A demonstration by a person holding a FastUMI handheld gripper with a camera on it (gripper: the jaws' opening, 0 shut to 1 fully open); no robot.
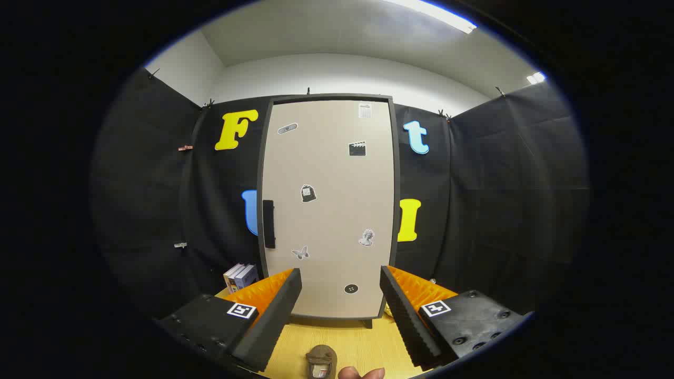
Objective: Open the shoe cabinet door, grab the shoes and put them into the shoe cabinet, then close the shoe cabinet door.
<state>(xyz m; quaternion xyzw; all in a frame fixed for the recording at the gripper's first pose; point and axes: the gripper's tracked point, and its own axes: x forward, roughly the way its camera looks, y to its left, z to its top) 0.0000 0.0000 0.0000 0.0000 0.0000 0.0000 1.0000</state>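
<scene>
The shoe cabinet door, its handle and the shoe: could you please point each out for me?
shoe cabinet door (329, 210): gripper view, bare middle of the closed panel.
door handle (268, 223): gripper view, middle of the dark bar at the door's edge.
shoe (321, 361): gripper view, its upper, on the wooden surface between the open fingers.

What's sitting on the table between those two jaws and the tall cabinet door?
In the gripper view, bare wooden tabletop stretches from the open gripper to the closed cabinet door. The brown shoe lies nearer, between the jaws.
</scene>
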